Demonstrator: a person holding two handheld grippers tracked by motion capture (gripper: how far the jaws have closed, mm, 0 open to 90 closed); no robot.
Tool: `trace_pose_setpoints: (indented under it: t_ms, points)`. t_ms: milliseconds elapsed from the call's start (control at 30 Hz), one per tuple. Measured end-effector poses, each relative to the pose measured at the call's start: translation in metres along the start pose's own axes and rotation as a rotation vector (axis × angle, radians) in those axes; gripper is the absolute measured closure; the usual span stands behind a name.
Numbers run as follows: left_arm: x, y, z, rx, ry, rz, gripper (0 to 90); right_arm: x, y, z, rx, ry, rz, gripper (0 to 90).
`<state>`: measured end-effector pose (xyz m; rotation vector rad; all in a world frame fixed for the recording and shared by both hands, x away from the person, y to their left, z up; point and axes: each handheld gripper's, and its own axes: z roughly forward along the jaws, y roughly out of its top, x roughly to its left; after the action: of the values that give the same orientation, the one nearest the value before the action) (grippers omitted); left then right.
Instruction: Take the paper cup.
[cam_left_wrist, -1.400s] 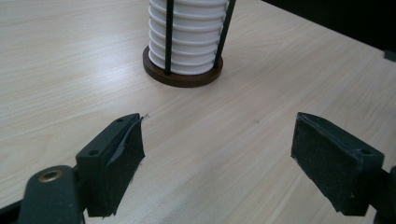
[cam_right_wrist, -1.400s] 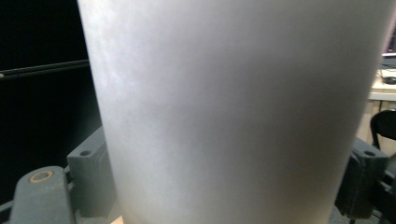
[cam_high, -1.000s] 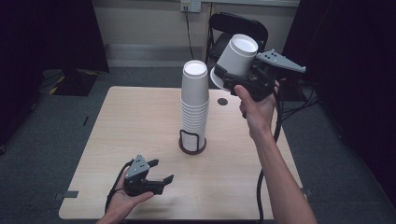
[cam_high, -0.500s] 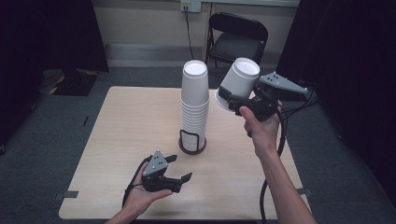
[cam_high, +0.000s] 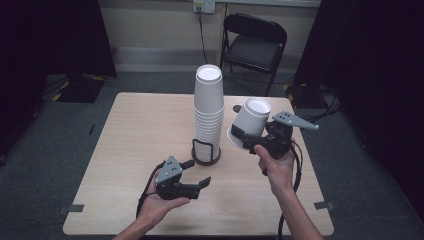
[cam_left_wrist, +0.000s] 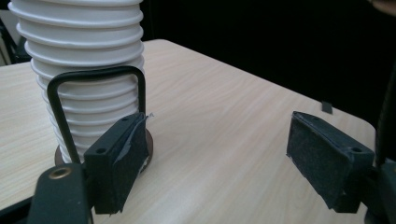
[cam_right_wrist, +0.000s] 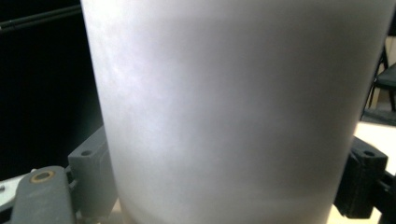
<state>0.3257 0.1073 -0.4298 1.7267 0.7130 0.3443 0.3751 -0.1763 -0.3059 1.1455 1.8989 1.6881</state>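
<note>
The right gripper (cam_high: 239, 136) has lowered its white cup (cam_high: 248, 122); the left gripper (cam_high: 200, 174) has moved nearer the cup stack (cam_high: 208, 111).

Table (cam_high: 135, 150): pale wood-grain laminate, smooth, low sheen. Stack of cups (cam_high: 208, 107): white paper, matt, rolled rims forming ridges in the left gripper view. Cup holder (cam_left_wrist: 95, 79): thin black wire loop, smooth, on a dark round base. Single paper cup (cam_high: 249, 122): white, matt, smooth wall, clamped between the right gripper's (cam_high: 245, 142) black jaws. Left gripper (cam_left_wrist: 219, 158): matt black plastic jaws faced with rough, foam-like black pads; grey tape on one pad. Floor (cam_high: 45, 165): grey carpet, rough. Folding chair (cam_high: 252, 42): black, slightly glossy seat.
</note>
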Motion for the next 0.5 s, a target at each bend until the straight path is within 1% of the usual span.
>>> trace_pose_setpoints:
  t_ms: [33,67,100,133,167,200,233,267,300,333,367,400,433,467,500]
  points:
    - [0.0,0.0,0.0,0.0,0.0,0.0,20.6,0.0,0.0,0.0,0.0,0.0,0.0,13.9]
    - [0.0,-0.001,0.001,0.008,-0.005,-0.003,20.6,0.0,-0.005,0.001,0.008,0.001,0.005,13.9]
    - [0.0,-0.002,0.001,0.012,-0.004,0.003,20.6,0.0,-0.016,0.001,0.023,0.011,0.02,13.9]
    - [0.0,-0.003,0.001,0.012,0.001,0.005,20.6,0.0,-0.022,0.002,0.028,0.011,0.025,13.9]
    - [0.0,-0.004,0.001,0.012,0.004,0.006,20.6,0.0,-0.022,0.002,0.028,0.011,0.025,13.9]
    - [0.0,-0.006,0.0,0.01,0.011,0.014,20.7,0.0,-0.033,0.003,0.042,0.019,0.037,14.0]
    - [0.0,-0.006,0.0,0.01,0.011,0.014,20.8,0.0,-0.033,0.003,0.042,0.019,0.037,14.0]
    - [0.0,-0.007,0.0,0.013,0.012,0.02,21.8,0.0,-0.043,0.003,0.054,0.02,0.057,14.1]
    - [0.0,-0.007,0.0,0.013,0.012,0.02,22.5,0.0,-0.043,0.003,0.054,0.02,0.057,14.1]
    - [0.0,-0.007,0.0,0.017,0.012,0.025,22.5,0.0,-0.049,0.003,0.059,0.026,0.067,14.1]
    - [-0.001,-0.008,0.001,0.015,0.014,0.025,22.5,0.0,-0.06,0.004,0.072,0.039,0.091,14.1]
    - [-0.003,-0.008,0.002,0.018,0.01,0.038,22.5,0.0,-0.063,0.004,0.075,0.044,0.098,14.1]
    - [-0.003,-0.008,0.002,0.018,0.01,0.038,22.5,0.0,-0.063,0.004,0.075,0.044,0.098,14.1]
    - [-0.004,-0.008,0.003,0.02,0.008,0.052,22.5,0.0,-0.073,0.004,0.089,0.064,0.13,14.1]
    - [-0.004,-0.008,0.003,0.02,0.008,0.052,22.5,0.0,-0.073,0.004,0.089,0.064,0.13,14.1]
